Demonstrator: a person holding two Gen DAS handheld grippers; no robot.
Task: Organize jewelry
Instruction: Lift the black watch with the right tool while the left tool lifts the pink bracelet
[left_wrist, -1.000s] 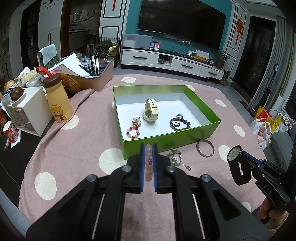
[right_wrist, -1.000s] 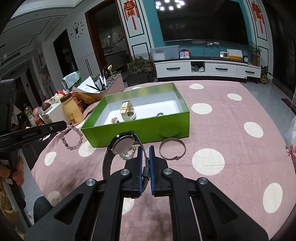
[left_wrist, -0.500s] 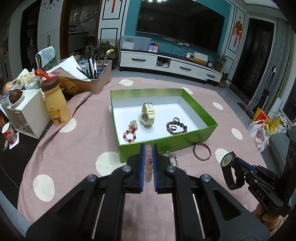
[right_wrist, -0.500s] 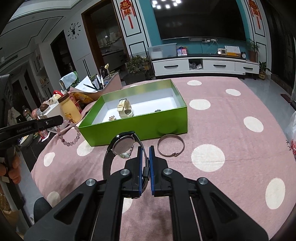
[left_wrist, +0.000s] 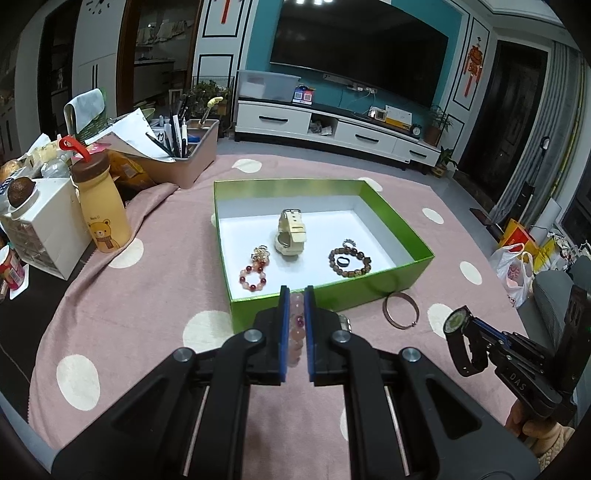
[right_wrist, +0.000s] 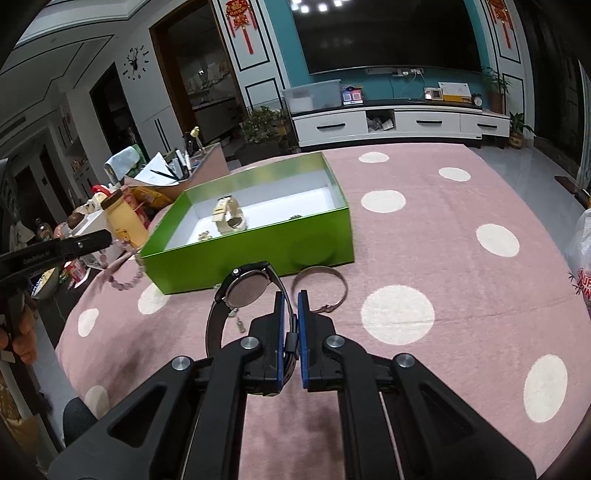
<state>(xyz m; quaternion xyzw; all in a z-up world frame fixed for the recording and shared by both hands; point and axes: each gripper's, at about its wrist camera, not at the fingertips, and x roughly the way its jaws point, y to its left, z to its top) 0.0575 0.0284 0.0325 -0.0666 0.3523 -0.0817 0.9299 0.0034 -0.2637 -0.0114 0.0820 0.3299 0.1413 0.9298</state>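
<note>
My left gripper (left_wrist: 296, 295) is shut on a pink bead bracelet (left_wrist: 296, 328), held in front of the green box (left_wrist: 332, 295); the bracelet also hangs in the right wrist view (right_wrist: 127, 282). In the box lie a cream watch (left_wrist: 290, 236), a red bead bracelet (left_wrist: 253, 275) and a brown bead bracelet (left_wrist: 349, 262) around a black ring. My right gripper (right_wrist: 289, 299) is shut on the strap of a black watch (right_wrist: 245, 291), held above the cloth to the right of the box. A metal bangle (left_wrist: 400, 314) lies on the cloth by the box.
The table has a pink cloth (left_wrist: 129, 306) with white dots. At the left stand a yellow bear bottle (left_wrist: 101, 210), a white drawer unit (left_wrist: 40, 225) and a bin of pens and papers (left_wrist: 177, 155). A small chain piece (left_wrist: 345, 322) lies behind my left fingers.
Both grippers have risen and drawn back a little from the box, each keeping its hold. The box and bangle look farther off.
</note>
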